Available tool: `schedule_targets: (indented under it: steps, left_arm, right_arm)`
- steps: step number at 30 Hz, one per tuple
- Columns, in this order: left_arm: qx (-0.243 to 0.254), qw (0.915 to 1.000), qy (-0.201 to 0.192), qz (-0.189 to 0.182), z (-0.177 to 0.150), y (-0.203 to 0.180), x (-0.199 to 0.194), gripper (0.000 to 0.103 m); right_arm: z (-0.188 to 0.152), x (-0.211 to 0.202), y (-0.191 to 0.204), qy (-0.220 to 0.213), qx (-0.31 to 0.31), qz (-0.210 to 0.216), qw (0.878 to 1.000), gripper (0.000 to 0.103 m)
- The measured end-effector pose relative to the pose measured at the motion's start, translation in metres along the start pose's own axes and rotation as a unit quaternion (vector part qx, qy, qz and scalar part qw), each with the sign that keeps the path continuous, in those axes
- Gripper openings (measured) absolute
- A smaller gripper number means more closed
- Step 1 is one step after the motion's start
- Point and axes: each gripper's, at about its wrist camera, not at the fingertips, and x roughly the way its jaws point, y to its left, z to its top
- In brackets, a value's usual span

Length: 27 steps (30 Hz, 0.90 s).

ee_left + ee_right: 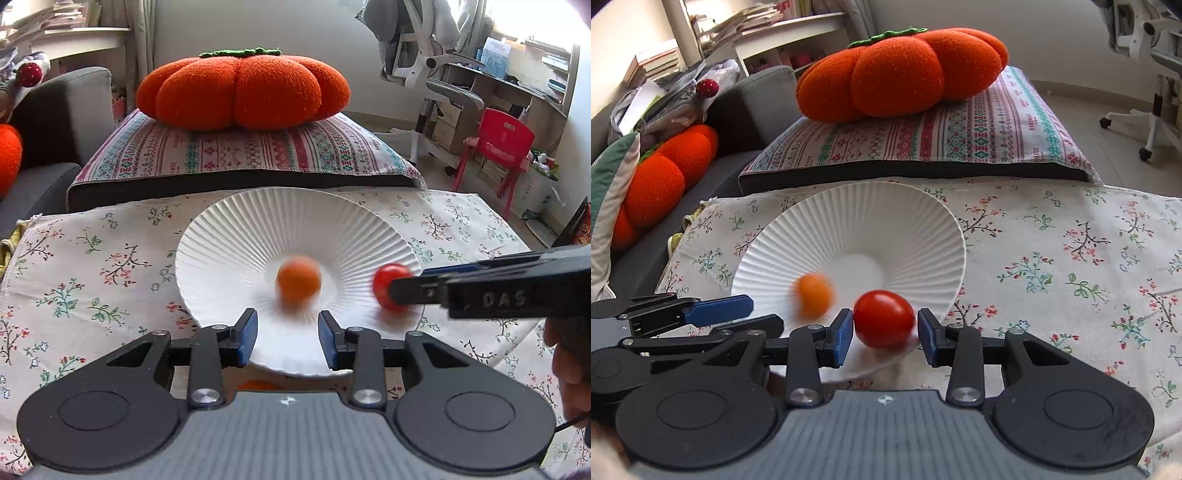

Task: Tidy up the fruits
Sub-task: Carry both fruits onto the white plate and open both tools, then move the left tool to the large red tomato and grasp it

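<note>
A white ribbed plate (258,221) (886,218) sits on the floral tablecloth. A small orange fruit (298,280) (813,294) lies blurred in the plate's middle, free of both grippers. My left gripper (287,334) is open just in front of it, over the plate's near rim. A red tomato (883,318) (384,286) rests on the plate's right rim between the fingers of my right gripper (885,332), which is open with a small gap on each side. The right gripper also shows in the left wrist view (402,290).
A floral tablecloth (92,266) (1071,258) covers the table. Behind it lies a patterned cushion (240,151) with a big orange pumpkin pillow (243,92) (905,74). A grey sofa (55,122) stands left, a red child's chair (498,147) and an office chair far right.
</note>
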Motion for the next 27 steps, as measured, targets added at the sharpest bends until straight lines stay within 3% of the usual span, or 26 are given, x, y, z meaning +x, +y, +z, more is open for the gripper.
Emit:
schedule_targets:
  steps: [3, 5, 9, 14, 27]
  left_arm:
    - [-0.012, 0.9999, -0.001, -0.005, 0.0, 0.005, -0.007, 0.019]
    - [-0.017, 0.9998, -0.003, -0.007, 0.0, 0.009, -0.012, 0.021]
    - [-0.02, 0.9997, -0.012, -0.001, 0.0, 0.013, -0.024, 0.031]
    - [-0.03, 0.9995, -0.011, 0.005, -0.004, 0.021, -0.038, 0.045]
    - [-0.055, 0.9981, -0.019, -0.021, -0.018, 0.03, -0.082, 0.061]
  right_arm:
    - [0.005, -0.008, -0.006, -0.009, 0.015, 0.003, 1.0, 0.038]
    - [0.006, -0.015, -0.008, -0.018, 0.024, 0.002, 1.0, 0.048]
    - [0.008, -0.026, -0.005, -0.031, 0.016, 0.0, 0.999, 0.054]
    - [0.009, -0.046, 0.002, -0.067, -0.022, -0.027, 0.997, 0.08]
    - [0.0, -0.081, -0.007, -0.074, 0.004, 0.025, 0.997, 0.083]
